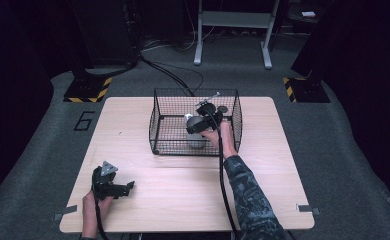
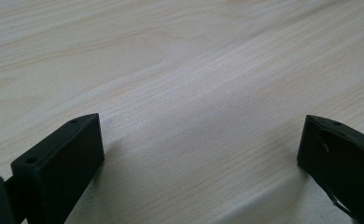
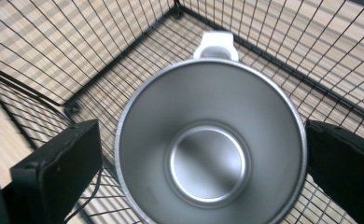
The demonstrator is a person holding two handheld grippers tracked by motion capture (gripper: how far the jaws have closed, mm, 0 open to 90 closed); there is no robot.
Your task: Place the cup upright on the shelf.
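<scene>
While our left gripper [image 1: 114, 186] idled near the tabletop's [image 1: 263, 175] front-left corner, fingers spread over bare pale woodgrain, our right gripper [image 3: 203, 154] reached into the black wire basket [image 1: 158, 122] toward the far edge, fingers spread flanking, perhaps touching, a smooth steel cup [image 3: 210, 144], round-rimmed, white-handled.

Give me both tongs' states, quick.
Left tongs: open, empty, over bare table.
Right tongs: open around metal cup in wire basket, not clamped.
</scene>
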